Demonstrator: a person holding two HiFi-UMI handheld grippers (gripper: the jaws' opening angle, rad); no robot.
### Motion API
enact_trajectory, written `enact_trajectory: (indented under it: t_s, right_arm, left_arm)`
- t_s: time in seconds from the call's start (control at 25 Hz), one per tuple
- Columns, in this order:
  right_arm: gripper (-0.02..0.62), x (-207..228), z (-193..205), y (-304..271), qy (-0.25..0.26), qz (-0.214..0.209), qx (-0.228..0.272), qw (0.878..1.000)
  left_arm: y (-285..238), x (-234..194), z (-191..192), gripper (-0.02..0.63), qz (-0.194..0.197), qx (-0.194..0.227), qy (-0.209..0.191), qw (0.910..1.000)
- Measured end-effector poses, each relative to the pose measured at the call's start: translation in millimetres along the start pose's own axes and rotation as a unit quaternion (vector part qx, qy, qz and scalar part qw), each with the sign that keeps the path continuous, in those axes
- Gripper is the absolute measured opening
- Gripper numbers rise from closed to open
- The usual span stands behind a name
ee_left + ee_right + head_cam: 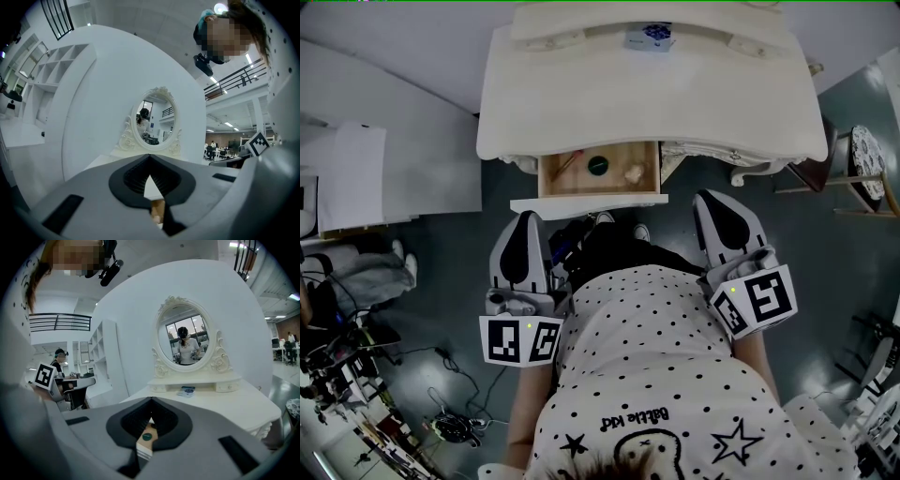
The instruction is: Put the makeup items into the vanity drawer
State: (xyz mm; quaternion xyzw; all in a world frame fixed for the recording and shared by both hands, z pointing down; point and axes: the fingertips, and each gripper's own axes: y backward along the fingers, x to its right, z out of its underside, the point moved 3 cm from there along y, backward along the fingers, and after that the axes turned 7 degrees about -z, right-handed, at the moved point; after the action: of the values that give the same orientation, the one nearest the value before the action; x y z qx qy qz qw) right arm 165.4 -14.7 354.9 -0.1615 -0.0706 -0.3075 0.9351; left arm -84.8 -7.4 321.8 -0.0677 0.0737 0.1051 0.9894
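Observation:
The cream vanity (pixel 581 94) has its wooden drawer (pixel 587 202) pulled open toward me. Inside lie a thin stick (pixel 565 162), a dark green round compact (pixel 598 166) and a small beige item (pixel 632 172). A blue-and-white box (pixel 650 37) rests at the back of the tabletop, below the oval mirror (pixel 186 336). My left gripper (pixel 528 217) is held low near my body, short of the drawer front, shut and empty. My right gripper (pixel 712 197) is level with it on the other side, also shut and empty. Between the right jaws the compact (pixel 147 437) shows.
A white cabinet (pixel 356 178) stands to the left of the vanity. A dark stool with a patterned round top (pixel 867 173) is at the right. Cables and gear (pixel 356 375) litter the floor at lower left. My polka-dot shirt fills the lower middle.

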Motion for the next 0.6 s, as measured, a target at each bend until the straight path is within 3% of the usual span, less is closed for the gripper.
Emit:
enact_trajectory:
  t_s: [0.6]
  right_arm:
    - [0.008,4.1,-0.3,0.5,-0.007,0.0,0.0,1.0]
  left_arm:
    - [-4.3,3.2,-0.5,0.006,0.004,-0.002,0.0,1.0]
